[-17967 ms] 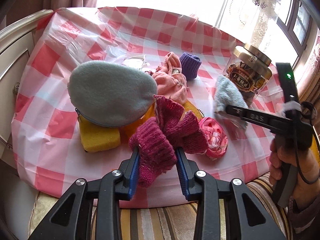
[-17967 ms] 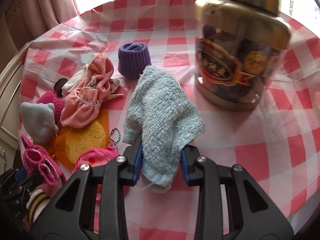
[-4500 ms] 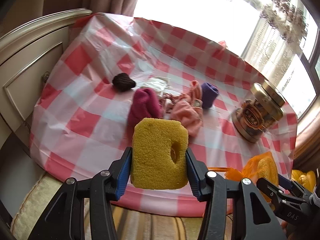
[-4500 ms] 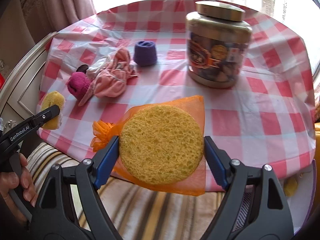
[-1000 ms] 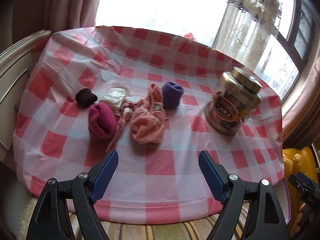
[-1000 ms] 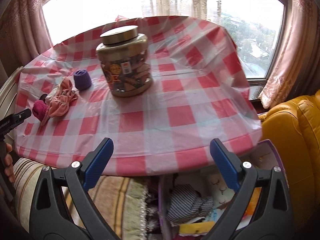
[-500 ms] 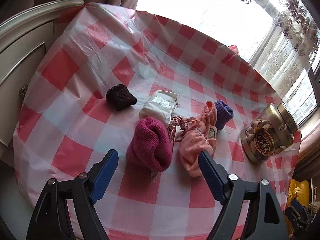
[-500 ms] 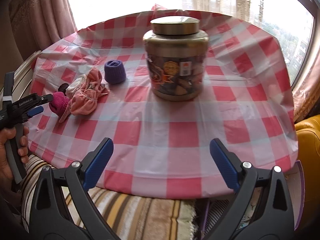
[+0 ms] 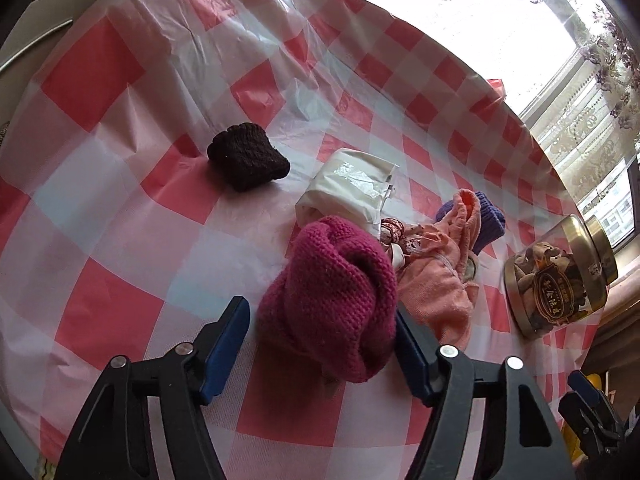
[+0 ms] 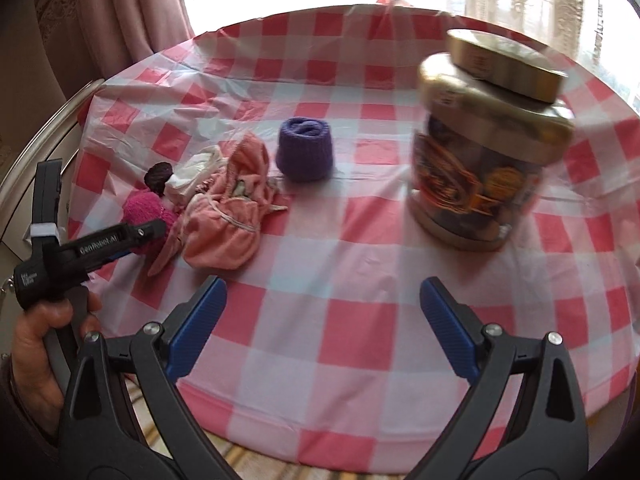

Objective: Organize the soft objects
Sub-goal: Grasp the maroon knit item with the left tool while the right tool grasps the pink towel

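Observation:
A magenta knit bundle lies on the checked tablecloth. My left gripper straddles it and its jaws are closing. The right pad is at the knit's edge, while a gap shows at the left pad. The right wrist view shows the same bundle behind the left gripper. A pink garment lies against the bundle, with a purple knit roll behind it. My right gripper is open over the near part of the table with nothing between its fingers.
A dark brown knit piece and a white wrapped packet lie farther back on the table. A gold-lidded jar stands at the right. A person's hand holds the left gripper's handle. The table's front edge is just below both grippers.
My left gripper has dropped in close over the magenta knit bundle and its jaws have narrowed around it. The right gripper has swung left and nearer the table, so the jar looms larger.

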Demonstrator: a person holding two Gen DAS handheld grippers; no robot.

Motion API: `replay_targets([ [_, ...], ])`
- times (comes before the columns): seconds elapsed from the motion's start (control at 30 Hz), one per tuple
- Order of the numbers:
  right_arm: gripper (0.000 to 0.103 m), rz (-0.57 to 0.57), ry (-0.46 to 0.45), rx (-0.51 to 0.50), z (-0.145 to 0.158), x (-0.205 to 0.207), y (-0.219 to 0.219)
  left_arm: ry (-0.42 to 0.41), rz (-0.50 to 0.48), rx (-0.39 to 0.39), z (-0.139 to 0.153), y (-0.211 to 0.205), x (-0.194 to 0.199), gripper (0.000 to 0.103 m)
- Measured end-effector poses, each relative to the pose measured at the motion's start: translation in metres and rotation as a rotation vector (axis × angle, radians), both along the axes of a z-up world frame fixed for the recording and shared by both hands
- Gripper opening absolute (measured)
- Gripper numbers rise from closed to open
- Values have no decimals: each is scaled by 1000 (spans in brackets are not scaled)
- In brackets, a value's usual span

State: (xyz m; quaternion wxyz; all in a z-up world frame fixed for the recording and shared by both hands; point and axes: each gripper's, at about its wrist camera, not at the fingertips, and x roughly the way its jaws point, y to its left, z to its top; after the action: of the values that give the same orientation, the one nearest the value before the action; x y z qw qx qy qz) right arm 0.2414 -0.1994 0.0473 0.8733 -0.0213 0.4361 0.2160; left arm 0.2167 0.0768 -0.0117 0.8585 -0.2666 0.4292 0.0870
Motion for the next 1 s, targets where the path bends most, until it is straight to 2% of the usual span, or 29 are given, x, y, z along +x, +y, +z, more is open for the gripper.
replay_targets([
  [0.33,98,50,37,15,-20,32,66,-46,16,-36,-5,8,-6,45],
  [0.53,98,52,42,16,-29,44,89,-72,72,-46,-6,18,-14,41],
  [0.83,98,51,53,-22,-48,58,110,-103,196,-40,-5,32,-34,40],
  [0.9,93,51,47,-43,-51,60,113,-108,216,-42,-6,35,-36,40],
  [0.97,72,73,57,-48,-55,61,117,-112,223,-37,-6,36,-38,40],
  [1.0,67,89,65,-50,-58,61,119,-114,223,-31,-6,36,-38,40],
])
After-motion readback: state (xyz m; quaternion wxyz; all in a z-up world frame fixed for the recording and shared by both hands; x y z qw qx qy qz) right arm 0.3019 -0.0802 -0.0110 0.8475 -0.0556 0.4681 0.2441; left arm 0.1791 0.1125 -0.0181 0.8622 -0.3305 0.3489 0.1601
